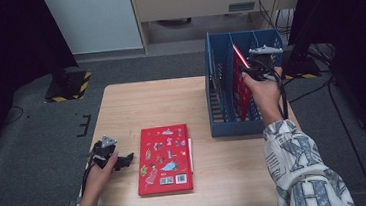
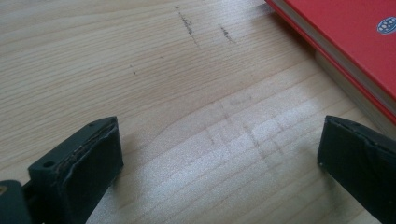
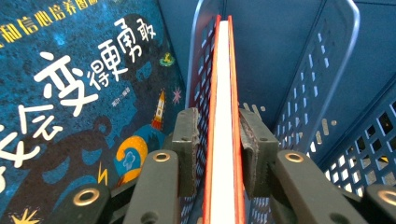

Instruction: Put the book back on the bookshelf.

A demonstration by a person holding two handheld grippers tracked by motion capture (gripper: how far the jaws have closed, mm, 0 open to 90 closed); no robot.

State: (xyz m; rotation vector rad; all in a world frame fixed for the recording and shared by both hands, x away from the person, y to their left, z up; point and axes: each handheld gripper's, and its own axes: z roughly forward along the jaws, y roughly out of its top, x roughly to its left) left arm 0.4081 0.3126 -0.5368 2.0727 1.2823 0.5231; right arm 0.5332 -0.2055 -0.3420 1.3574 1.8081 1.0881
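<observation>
The right gripper (image 3: 223,154) squeezes a thin red book (image 3: 223,93) standing in the blue rack (image 1: 223,124). Another red book (image 1: 164,159) waits on the surface, beside the left gripper (image 1: 126,160), fingers wide open.

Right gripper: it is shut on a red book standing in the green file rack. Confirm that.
Wrong colour only: the file rack is blue, as the high view shows. The right gripper is indeed shut on the red book standing in it.
</observation>
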